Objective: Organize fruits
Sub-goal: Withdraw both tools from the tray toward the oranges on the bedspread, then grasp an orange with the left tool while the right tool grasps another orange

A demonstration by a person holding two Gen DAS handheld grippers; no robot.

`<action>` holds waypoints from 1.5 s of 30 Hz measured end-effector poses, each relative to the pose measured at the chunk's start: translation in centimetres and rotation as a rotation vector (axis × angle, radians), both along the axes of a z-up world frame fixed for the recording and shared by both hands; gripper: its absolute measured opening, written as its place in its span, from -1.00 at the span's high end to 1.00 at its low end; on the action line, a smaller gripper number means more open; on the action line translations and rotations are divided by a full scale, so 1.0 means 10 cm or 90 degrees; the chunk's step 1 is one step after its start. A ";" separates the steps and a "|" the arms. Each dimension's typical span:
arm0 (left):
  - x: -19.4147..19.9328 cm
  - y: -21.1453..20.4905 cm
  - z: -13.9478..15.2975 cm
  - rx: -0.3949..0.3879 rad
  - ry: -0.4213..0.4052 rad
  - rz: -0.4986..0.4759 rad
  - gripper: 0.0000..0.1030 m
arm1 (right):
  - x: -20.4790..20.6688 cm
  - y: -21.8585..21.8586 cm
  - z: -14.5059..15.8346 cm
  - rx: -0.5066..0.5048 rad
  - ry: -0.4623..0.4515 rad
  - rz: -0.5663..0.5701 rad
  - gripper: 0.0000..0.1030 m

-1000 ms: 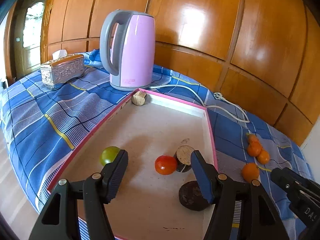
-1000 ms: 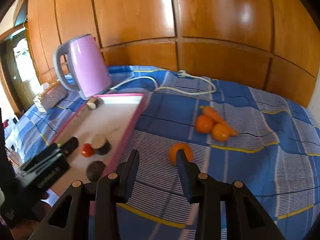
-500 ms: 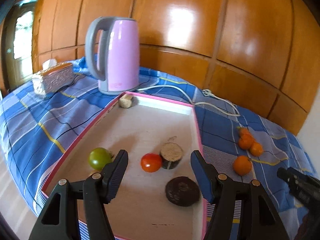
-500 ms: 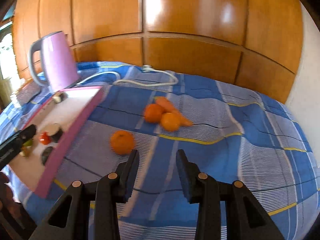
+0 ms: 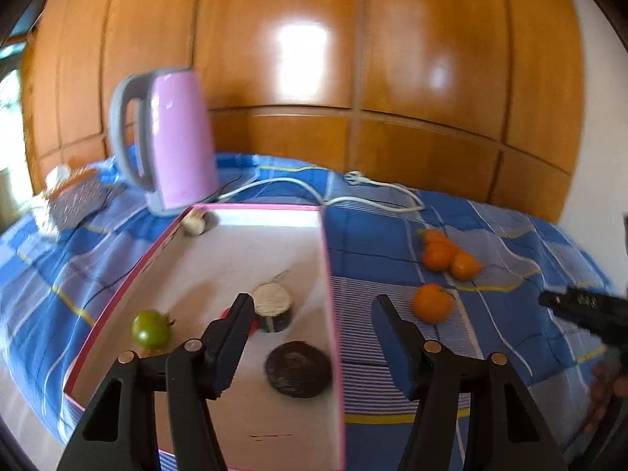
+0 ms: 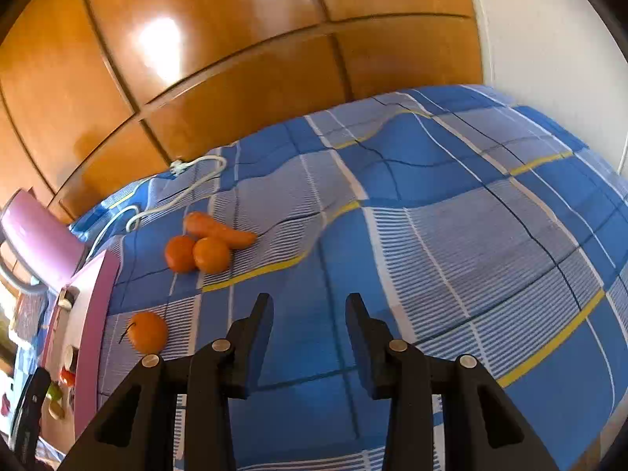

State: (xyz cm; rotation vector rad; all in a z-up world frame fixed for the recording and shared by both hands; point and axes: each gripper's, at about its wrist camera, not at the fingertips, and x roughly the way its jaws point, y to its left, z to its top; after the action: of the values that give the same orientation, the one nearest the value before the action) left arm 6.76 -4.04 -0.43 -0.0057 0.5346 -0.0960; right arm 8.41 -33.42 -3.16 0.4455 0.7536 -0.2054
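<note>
Both grippers, left (image 5: 310, 314) and right (image 6: 309, 310), hang spread and empty; the lone orange (image 6: 148, 332) awaits a centred pinch before going to the tray (image 5: 327, 274).

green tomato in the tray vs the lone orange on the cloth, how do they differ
The green tomato is green and lies inside the pink-rimmed tray; the lone orange is orange and lies outside it on the blue checked cloth. The tomato looks somewhat smaller than the orange. The tomato sits left of the left tongs, the orange to their right. Both are round, and neither is gripped.
</note>
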 end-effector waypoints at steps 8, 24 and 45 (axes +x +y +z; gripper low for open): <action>0.06 -0.36 -0.09 0.039 0.019 -0.079 0.02 | 0.07 0.21 0.02 -0.045 -0.002 0.050 0.26; 0.43 -0.67 -0.26 0.001 0.109 -0.141 0.01 | 0.23 0.40 -0.01 -0.094 -0.014 0.096 0.25; 0.90 -0.94 -0.49 -0.040 0.195 -0.189 0.23 | 0.44 0.46 -0.10 -0.047 -0.013 0.140 0.25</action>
State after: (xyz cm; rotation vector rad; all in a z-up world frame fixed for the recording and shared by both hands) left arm 15.76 -13.45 -5.29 -0.0024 0.8364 -0.4058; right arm 12.78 -28.78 -4.11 0.2908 0.7659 -0.0224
